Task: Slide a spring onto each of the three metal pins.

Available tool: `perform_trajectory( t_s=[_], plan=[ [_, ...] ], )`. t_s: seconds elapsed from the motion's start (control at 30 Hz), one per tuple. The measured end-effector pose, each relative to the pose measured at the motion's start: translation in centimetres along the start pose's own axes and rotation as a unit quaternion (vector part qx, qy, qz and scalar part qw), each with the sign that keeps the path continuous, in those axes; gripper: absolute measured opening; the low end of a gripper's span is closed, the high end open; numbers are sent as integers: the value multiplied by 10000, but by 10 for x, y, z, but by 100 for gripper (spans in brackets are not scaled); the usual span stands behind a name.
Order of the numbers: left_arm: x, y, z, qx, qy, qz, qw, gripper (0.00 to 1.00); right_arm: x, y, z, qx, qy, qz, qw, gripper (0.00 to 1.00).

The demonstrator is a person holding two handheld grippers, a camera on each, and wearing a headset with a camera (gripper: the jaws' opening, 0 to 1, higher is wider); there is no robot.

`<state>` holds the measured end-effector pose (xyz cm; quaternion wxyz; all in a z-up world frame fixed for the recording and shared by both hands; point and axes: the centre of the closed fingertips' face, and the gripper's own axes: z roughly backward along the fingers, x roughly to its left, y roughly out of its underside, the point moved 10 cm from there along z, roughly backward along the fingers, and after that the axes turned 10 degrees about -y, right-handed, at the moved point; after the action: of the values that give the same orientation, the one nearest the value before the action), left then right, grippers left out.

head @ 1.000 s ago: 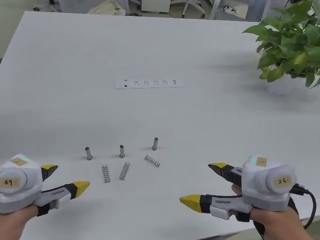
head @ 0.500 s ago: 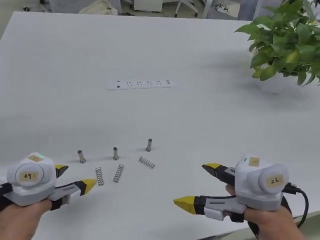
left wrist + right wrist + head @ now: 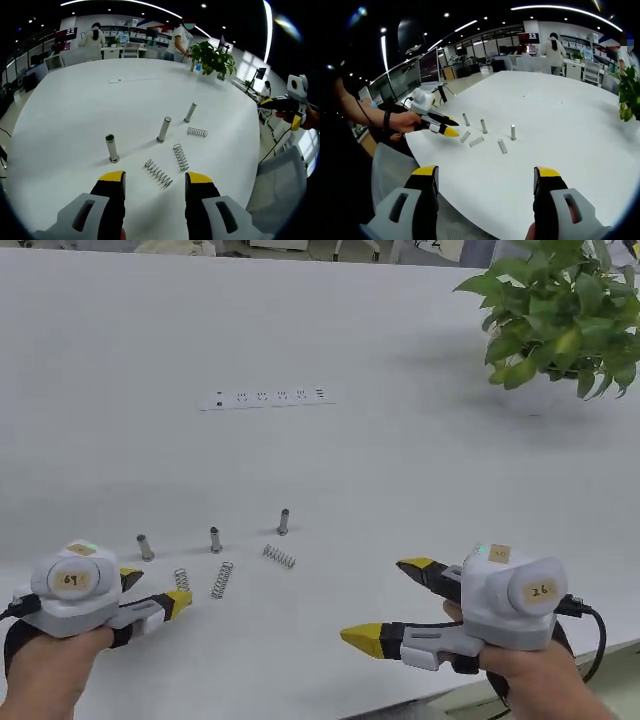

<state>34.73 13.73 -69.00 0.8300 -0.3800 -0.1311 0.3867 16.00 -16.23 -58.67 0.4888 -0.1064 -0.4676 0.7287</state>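
Note:
Three short metal pins (image 3: 215, 539) stand upright in a row on the white table (image 3: 400, 480), with nothing on them. Three loose springs (image 3: 222, 579) lie flat just in front of them. My left gripper (image 3: 155, 590) is open, its yellow tips just short of the leftmost spring (image 3: 181, 580). In the left gripper view that spring (image 3: 158, 173) lies just beyond the open gripper (image 3: 156, 176), with the pins (image 3: 164, 129) behind. My right gripper (image 3: 385, 600) is open and empty, well right of the springs. Its own view shows the pins (image 3: 483, 126), the springs (image 3: 477, 141) and the left gripper (image 3: 451, 127).
A white power strip (image 3: 268, 397) lies flat farther back on the table. A potted plant (image 3: 560, 310) stands at the far right. The table's near edge runs just under both hands. People stand at desks far behind (image 3: 182, 35).
My left gripper has moved in toward the leftmost spring. The right gripper has held its place relative to the springs. The head camera has shifted, so the whole scene sits lower left.

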Motion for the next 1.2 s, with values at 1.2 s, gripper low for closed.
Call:
perform_trajectory(
  t_s=[1.2],
  plan=[
    [-7, 9, -21, 325, -456, -943, 9940, 16, -6, 5, 5, 8, 110, -135, 9998, 76]
  ],
)
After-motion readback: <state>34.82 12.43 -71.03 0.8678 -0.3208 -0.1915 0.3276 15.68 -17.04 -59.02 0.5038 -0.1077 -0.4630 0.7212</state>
